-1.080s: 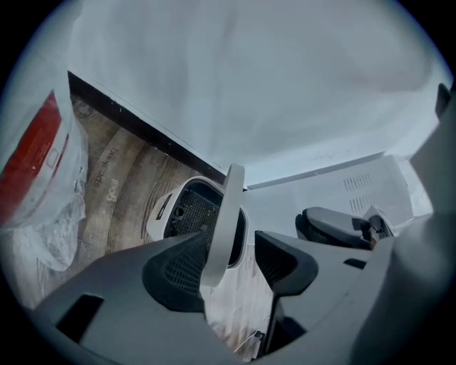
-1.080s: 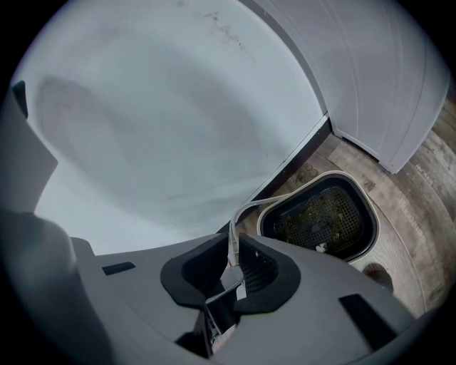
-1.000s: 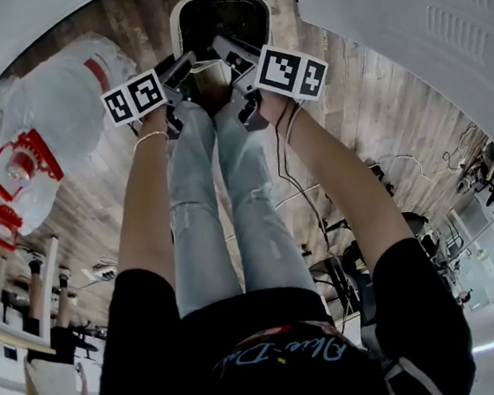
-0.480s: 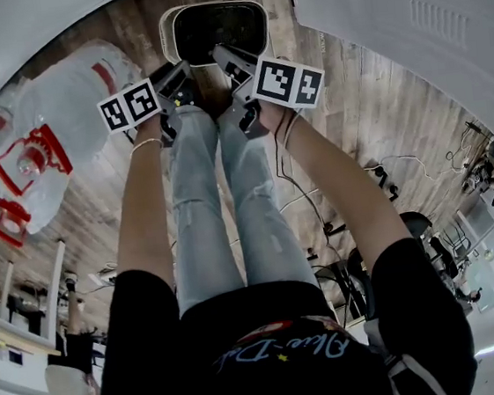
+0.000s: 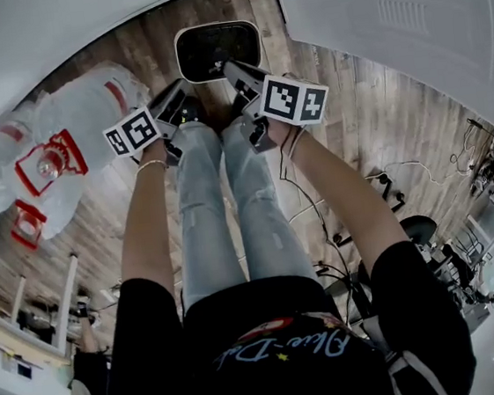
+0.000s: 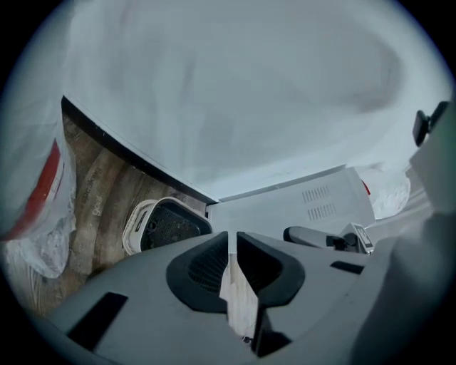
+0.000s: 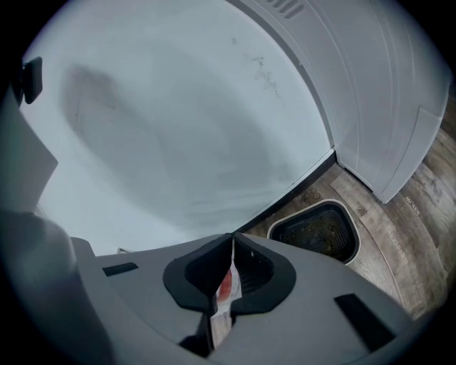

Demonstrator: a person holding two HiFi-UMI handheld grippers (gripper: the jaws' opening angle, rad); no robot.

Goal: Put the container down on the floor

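- My left gripper (image 5: 178, 95) has just closed its jaws, nothing between them.
- My right gripper (image 5: 234, 70) is closed, empty.
- 1 container (image 5: 218, 50) sits on the floor (image 5: 352, 109).

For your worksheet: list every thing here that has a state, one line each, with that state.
container: upright on the floor, open-topped, not gripped.
left gripper: jaws have just been closing, now almost together, nothing between them.
right gripper: jaws together, holding nothing.
bag of bottles: lying on the floor.
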